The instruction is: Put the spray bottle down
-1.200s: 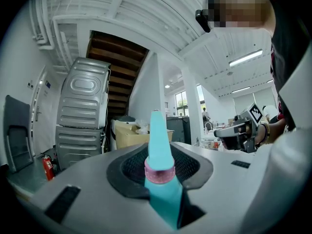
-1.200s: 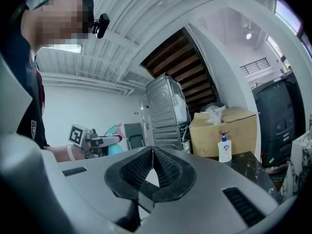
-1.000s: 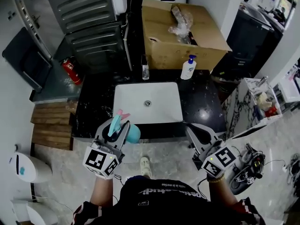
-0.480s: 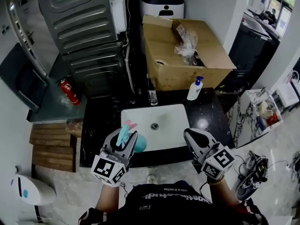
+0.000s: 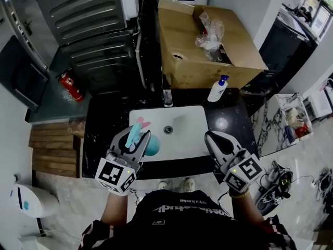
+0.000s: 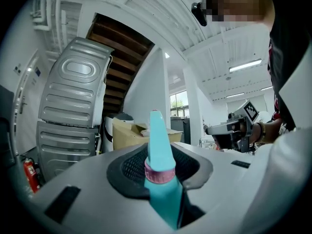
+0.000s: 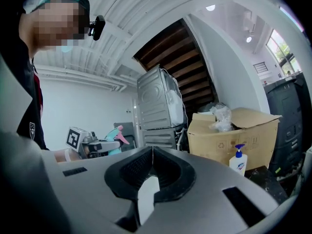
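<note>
Left gripper (image 5: 134,138) jaws part-open, clamped on teal plastic spray bottle (image 5: 150,146) with pink collar (image 6: 159,171), above near-left edge of white rectangular sink (image 5: 187,124). Right gripper (image 5: 212,136) jaws together, empty, at sink's near-right corner.

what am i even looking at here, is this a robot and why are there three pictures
It is not a robot. A person stands at a black counter with a white sink and holds a two-jaw gripper in each hand. The cubes with square markers are part of the grippers.

The head view comes from a camera on the person's head, looking steeply down. The other two views come from cameras riding on each gripper, looking along its jaws.

The left gripper is clamped on a teal spray bottle with a pink trigger. The right gripper is shut and empty.

Behind the sink stand a white pump bottle and a small clear bottle, with a cardboard box behind them.
</note>
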